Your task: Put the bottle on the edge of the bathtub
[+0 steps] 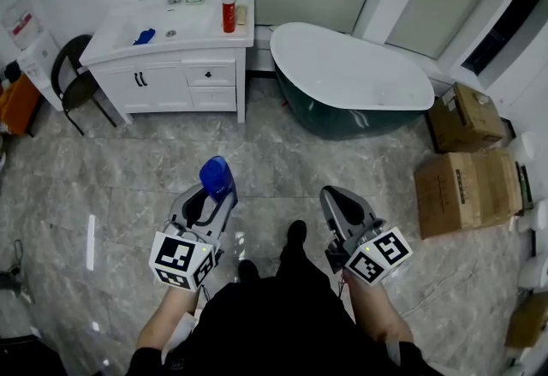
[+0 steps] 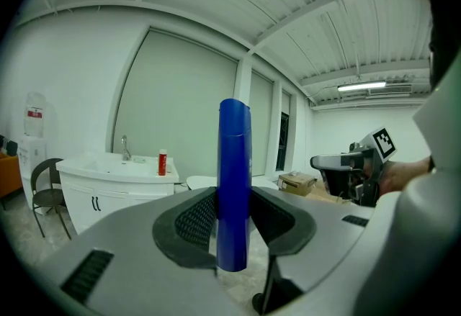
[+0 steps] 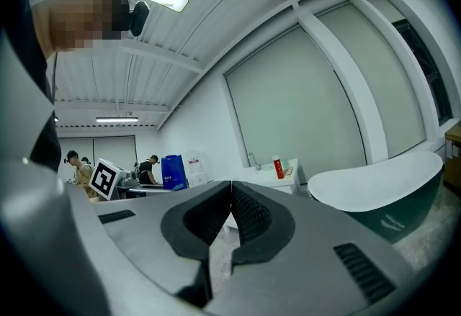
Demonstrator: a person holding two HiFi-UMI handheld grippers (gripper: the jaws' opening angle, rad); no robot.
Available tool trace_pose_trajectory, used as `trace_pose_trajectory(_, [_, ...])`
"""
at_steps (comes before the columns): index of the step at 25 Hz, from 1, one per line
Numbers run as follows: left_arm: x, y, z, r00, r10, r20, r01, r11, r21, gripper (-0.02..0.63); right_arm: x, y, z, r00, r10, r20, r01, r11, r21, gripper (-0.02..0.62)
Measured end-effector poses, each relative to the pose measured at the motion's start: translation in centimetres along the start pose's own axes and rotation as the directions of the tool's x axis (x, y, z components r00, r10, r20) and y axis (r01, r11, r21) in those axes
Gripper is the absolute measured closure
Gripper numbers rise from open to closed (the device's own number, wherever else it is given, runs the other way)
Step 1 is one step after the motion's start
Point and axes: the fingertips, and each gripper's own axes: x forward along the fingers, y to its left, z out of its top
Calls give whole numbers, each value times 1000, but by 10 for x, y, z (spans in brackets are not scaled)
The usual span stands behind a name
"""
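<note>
The job looks partly done. The blue bottle [image 1: 217,177] is already off whatever carried it. It stands upright in the left tongs [image 1: 210,201], whose ribbed dark pads pinch its lower body from both sides, with its top rising clear above them. The right tongs [image 1: 336,196] carry nothing, and their pads are pressed together edge to edge.

The bathtub [image 1: 360,100] lies at about one o'clock from the person, well apart across open floor [image 1: 128,177]. By my reckoning the whole approach, the setting down on the rim and the release are yet to come.

The bottle is glossy plastic, tall and slim, with a cap seam near its top and a flat base. I'd guess it is light and a bit slippery. The tub is a freestanding oval with a smooth white inside and a dark green outer shell. Its rim is a narrow rounded lip that widens towards the ends, so a tall bottle may need a careful, level placing there.

The floor is polished grey marbled tile that throws back the ceiling lights. At eleven o'clock stands a white vanity [image 1: 210,73] with a basin, and a red bottle [image 1: 229,13] sits on its corner. Matte cardboard boxes [image 1: 467,186] sit at about three o'clock.
</note>
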Motion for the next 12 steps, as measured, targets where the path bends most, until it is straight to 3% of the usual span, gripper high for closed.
trace_pose_trajectory(12, [98,5,15,999,34,-33,-35,999,-24,451,41,-99,20,998,62,0,-62,996,60,568])
